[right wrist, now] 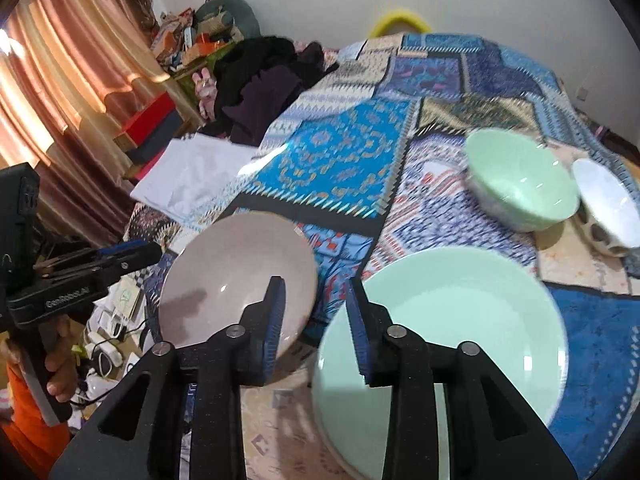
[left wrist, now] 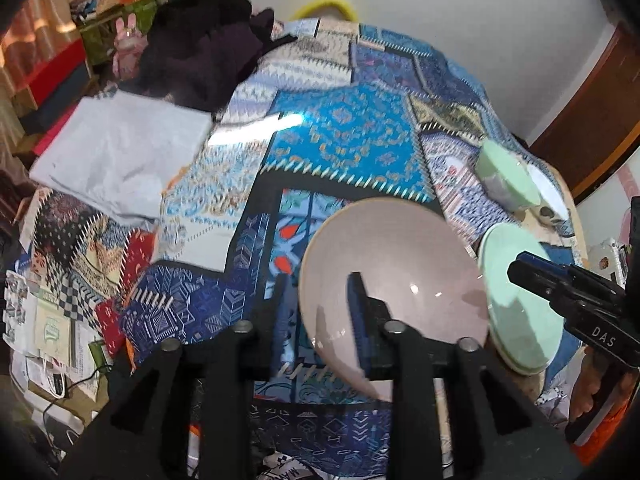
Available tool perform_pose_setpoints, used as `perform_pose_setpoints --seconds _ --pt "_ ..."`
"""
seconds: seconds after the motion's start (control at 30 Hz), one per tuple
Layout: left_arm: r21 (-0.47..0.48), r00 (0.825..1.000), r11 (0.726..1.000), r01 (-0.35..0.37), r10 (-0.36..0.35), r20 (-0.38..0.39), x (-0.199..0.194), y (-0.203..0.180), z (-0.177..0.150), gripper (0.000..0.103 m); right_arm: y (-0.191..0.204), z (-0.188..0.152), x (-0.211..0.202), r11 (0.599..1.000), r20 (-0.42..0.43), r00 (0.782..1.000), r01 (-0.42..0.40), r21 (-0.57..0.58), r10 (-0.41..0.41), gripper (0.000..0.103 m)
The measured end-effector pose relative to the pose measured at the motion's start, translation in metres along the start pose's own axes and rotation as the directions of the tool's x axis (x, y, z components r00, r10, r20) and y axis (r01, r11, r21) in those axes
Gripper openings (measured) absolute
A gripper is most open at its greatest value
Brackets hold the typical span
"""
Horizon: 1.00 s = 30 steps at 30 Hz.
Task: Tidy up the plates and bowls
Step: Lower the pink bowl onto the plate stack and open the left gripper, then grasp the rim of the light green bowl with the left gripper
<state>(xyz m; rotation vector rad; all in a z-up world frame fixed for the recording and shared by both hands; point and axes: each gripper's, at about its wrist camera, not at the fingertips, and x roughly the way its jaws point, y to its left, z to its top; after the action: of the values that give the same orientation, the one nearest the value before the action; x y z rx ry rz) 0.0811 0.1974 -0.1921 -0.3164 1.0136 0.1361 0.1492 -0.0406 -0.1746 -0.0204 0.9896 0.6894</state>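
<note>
Your left gripper (left wrist: 320, 320) has its jaws straddling the near rim of the pink plate (left wrist: 394, 280), one finger outside and one over the inner face; whether they are pinched tight or only set around the rim you cannot tell from the blurred left wrist view. Your right gripper (right wrist: 316, 320) stands with jaws parted, one finger over the near edge of the mint plate (right wrist: 444, 344), the other in the gap between the two plates, gripping nothing.

Both plates lie near the front edge of the worktop (right wrist: 340, 152), on the patchwork cloth. The mint bowl (right wrist: 520, 180) and the white bowl (right wrist: 606, 208) sit further back to the right, just beside each other.

The glazed rim is slick, so a shallow pinch could let the pink plate swing or slide out. It looks tilted in the right wrist view, and its edge is close to the mint plate; a careless swing may knock them together. Dragging either plate could bunch the cloth and shift the bowls
</note>
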Motion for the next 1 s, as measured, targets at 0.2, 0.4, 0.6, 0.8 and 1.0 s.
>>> perform_pose_setpoints --seconds 0.2,0.4,0.6,0.8,1.0 --pt "0.07 0.996 0.998 0.005 -0.011 0.086 -0.025 -0.033 0.014 0.06 -0.03 0.006 -0.03 0.998 0.076 0.996 0.042 0.038 -0.045 0.046" --pt "0.119 0.994 0.993 0.023 -0.036 0.105 -0.029 -0.069 0.033 0.075 -0.067 0.009 -0.051 0.989 0.13 0.983 0.123 0.076 -0.132 0.051" --pt "0.143 0.995 0.989 0.026 -0.039 0.087 -0.011 -0.103 0.056 0.081 -0.11 0.011 -0.059 0.974 0.146 0.968 0.184 0.135 -0.203 0.053" --pt "0.182 0.998 0.983 0.028 -0.038 0.052 0.02 -0.138 0.08 0.08 -0.142 0.019 -0.05 0.958 0.143 0.956 0.23 0.173 -0.255 0.053" --pt "0.214 0.999 0.976 0.047 -0.048 0.0 0.058 -0.168 0.1 0.08 -0.168 0.026 -0.026 0.957 0.101 0.967 0.213 0.197 -0.236 0.053"
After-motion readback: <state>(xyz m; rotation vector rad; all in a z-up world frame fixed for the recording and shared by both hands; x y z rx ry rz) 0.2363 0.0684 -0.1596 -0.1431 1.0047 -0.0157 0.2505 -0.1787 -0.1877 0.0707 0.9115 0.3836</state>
